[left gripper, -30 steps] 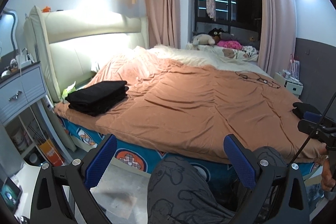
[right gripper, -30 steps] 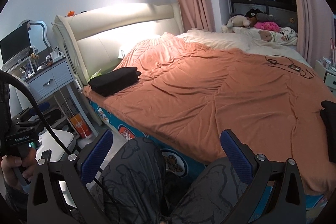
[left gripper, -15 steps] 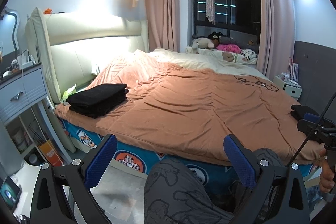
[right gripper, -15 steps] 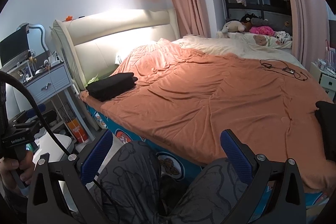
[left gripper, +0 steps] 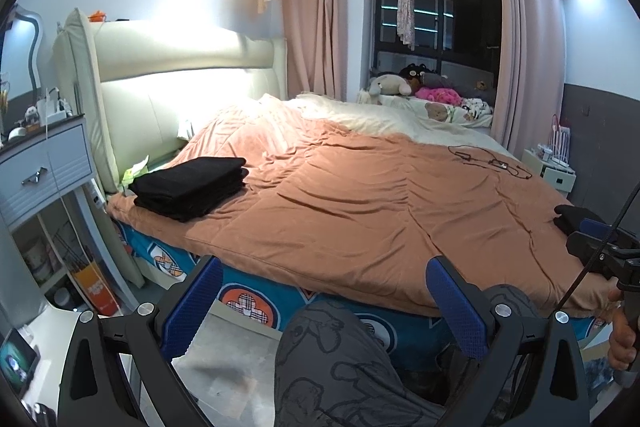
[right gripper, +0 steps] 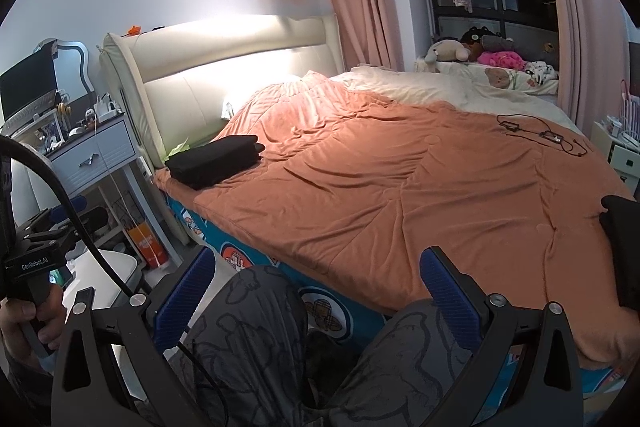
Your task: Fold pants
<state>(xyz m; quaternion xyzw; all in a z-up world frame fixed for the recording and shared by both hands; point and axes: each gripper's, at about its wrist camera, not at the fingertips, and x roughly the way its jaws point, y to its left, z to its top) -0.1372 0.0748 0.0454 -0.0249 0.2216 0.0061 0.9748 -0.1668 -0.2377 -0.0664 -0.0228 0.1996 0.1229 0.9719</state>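
Observation:
A stack of folded black pants lies on the near left corner of the bed's orange cover; it also shows in the right wrist view. More black cloth lies at the bed's right edge, also seen in the left wrist view. My left gripper is open and empty, held off the bed above my knees. My right gripper is open and empty, also in front of the bed.
My knees in grey patterned trousers are between the grippers and the bed. A blue-grey nightstand stands left of the cream headboard. A black cable lies on the far right of the cover. Stuffed toys sit by the window.
Both views have tilted upward slightly and the bed sits lower in frame. Both grippers stay open and empty; the pants have not moved.

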